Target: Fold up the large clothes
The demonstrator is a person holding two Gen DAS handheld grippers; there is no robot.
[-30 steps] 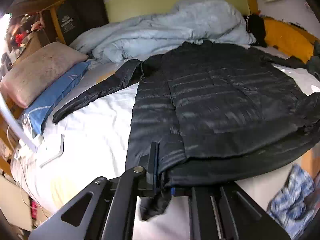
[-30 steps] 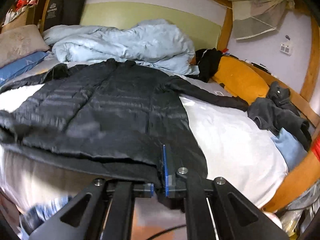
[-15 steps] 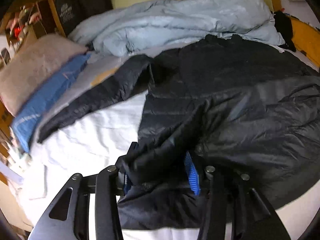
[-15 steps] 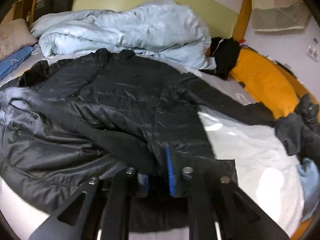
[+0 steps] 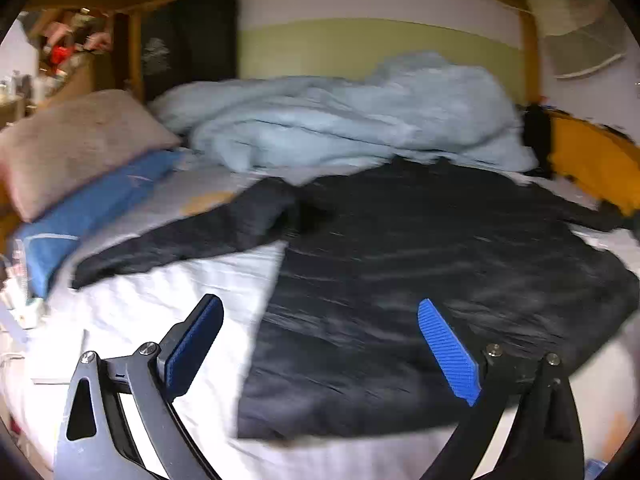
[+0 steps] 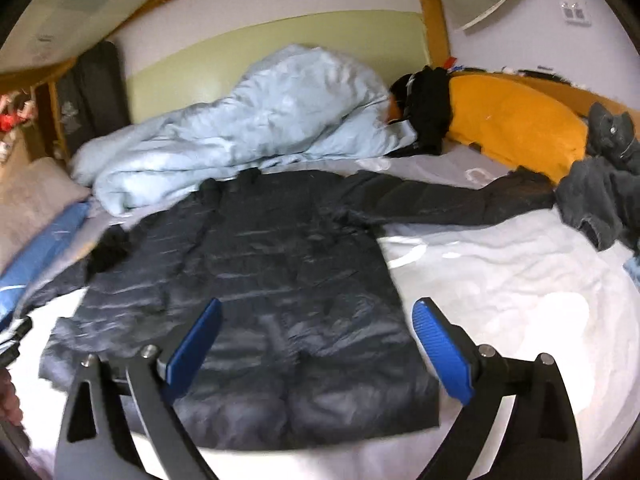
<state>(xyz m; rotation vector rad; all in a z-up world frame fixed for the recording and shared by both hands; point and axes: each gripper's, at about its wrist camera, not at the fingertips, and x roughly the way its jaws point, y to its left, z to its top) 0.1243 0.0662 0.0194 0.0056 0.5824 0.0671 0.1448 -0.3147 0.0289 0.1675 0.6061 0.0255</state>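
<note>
Both grippers have just let go of the black puffer jacket (image 6: 256, 280) – a second ago each was pinched shut on its near hem, and that hem was carried up and over the body. Now the left gripper (image 5: 320, 344) and the right gripper (image 6: 316, 340) have their jaws opening wide, with nothing between the blue pads; the jacket only shows behind the gap.

The jacket lies on the white sheet (image 6: 500, 280), its collar toward the pale blue duvet (image 6: 248, 128). Its lower part now sits doubled onto the body, so it looks shorter from hem to collar than before. One sleeve (image 6: 460, 200) reaches away from the jacket toward the orange cushion (image 6: 512, 120); the other sleeve (image 5: 180, 240) trails toward the blue pillow (image 5: 92, 208).

So the first fold looks done and released – the sleeves are probably next, still lying spread out on either side
</note>
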